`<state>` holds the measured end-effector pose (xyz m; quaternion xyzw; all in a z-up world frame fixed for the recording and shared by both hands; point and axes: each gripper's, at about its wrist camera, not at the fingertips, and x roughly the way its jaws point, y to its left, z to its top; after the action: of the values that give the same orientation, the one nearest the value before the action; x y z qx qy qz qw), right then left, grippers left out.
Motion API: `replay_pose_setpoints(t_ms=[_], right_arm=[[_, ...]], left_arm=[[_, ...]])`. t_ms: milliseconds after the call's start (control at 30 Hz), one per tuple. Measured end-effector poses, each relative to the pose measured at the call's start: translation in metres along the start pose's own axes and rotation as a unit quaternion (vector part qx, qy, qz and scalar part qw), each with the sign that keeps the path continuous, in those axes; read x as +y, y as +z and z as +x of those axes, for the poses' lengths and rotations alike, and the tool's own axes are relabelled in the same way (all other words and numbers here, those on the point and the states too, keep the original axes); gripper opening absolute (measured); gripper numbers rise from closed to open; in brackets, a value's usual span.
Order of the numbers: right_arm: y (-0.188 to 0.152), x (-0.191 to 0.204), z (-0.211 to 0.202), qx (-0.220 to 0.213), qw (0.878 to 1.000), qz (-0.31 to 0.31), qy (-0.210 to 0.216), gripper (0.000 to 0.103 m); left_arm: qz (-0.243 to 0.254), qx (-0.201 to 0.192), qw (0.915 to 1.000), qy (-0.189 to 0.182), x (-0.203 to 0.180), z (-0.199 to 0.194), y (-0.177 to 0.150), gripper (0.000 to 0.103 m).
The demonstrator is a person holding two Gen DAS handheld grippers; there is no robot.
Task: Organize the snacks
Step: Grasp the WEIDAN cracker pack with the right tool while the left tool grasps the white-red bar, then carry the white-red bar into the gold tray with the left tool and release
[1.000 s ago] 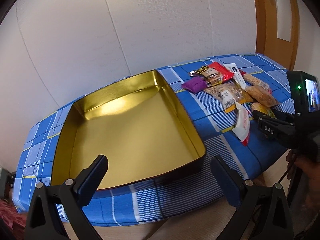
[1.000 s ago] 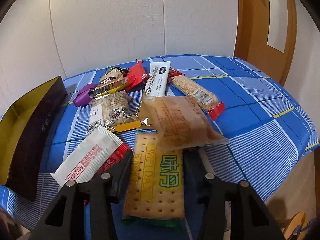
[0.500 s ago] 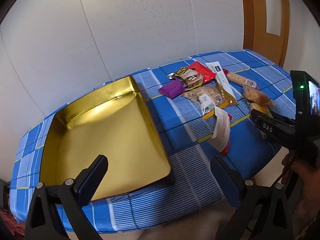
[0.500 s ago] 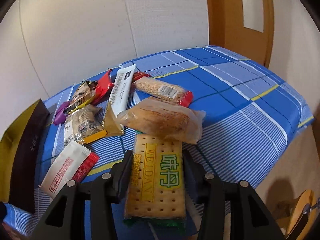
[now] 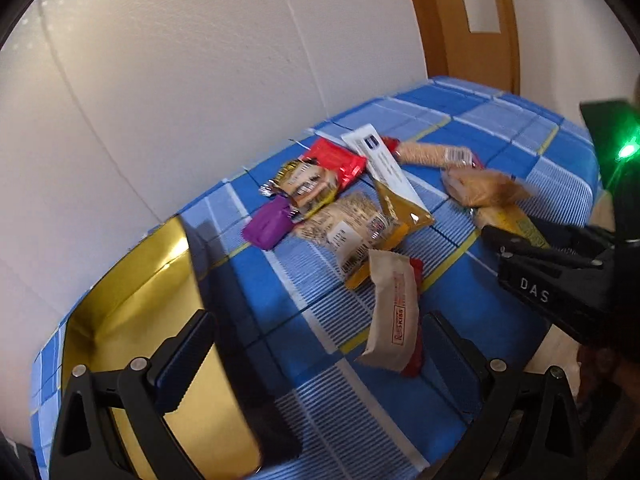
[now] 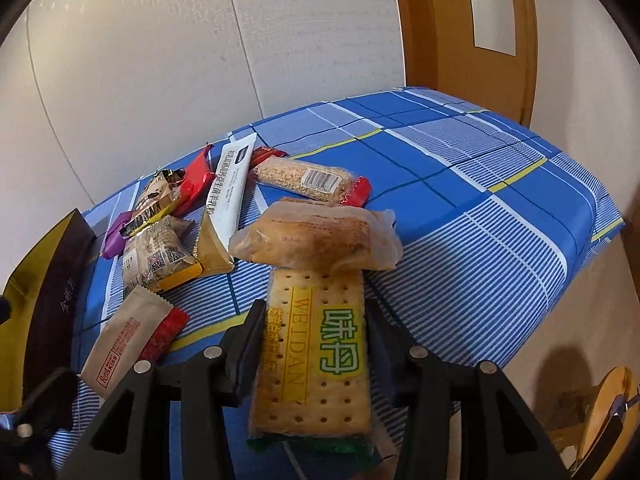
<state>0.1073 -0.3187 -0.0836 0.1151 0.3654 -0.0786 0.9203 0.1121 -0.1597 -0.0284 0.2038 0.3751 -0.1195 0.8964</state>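
My right gripper (image 6: 316,340) is shut on a yellow WEIDAN cracker pack (image 6: 316,352), whose far end sits under a clear-wrapped bread (image 6: 316,236). My left gripper (image 5: 316,356) is open and empty, above the table between the gold tin box (image 5: 132,320) and a beige-and-red KISS pack (image 5: 394,312). The pile holds a purple sweet (image 5: 268,224), a red pack (image 5: 336,164), a white sachet (image 5: 384,164) and a sesame bar (image 6: 308,178). The right gripper shows in the left wrist view (image 5: 540,256) holding the cracker pack (image 5: 516,224).
The table wears a blue checked cloth (image 6: 460,184); its front and right edges drop to the floor. A white wall stands behind and a wooden door (image 6: 464,36) at the back right. The tin's dark outer wall (image 6: 56,300) stands at the left.
The left gripper has swung right, from over the gold tin towards the snack pile. The right gripper has closed on the cracker pack and tilted up slightly.
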Motion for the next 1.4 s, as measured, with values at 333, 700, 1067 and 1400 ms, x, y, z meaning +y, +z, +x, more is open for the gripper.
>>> replay_pose_setpoints(t_ms=[333, 700, 1067, 1400], right_arm=[[0.000, 0.000, 0.000, 0.003, 1.000, 0.001, -0.003, 0.048], [0.001, 0.000, 0.000, 0.008, 1.000, 0.009, -0.001, 0.048], [0.001, 0.001, 0.000, 0.007, 1.000, 0.008, -0.004, 0.049], [0.001, 0.002, 0.000, 0.006, 1.000, 0.004, -0.010, 0.049]], left_arm=[[0.009, -0.007, 0.9999, -0.011, -0.010, 0.020, -0.011, 0.102], [-0.010, -0.026, 0.9994, -0.021, -0.015, 0.027, -0.008, 0.076], [-0.027, -0.025, 0.9983, -0.044, -0.019, 0.034, -0.015, 0.041], [-0.026, -0.037, 0.9981, -0.042, -0.016, 0.029, -0.024, 0.037]])
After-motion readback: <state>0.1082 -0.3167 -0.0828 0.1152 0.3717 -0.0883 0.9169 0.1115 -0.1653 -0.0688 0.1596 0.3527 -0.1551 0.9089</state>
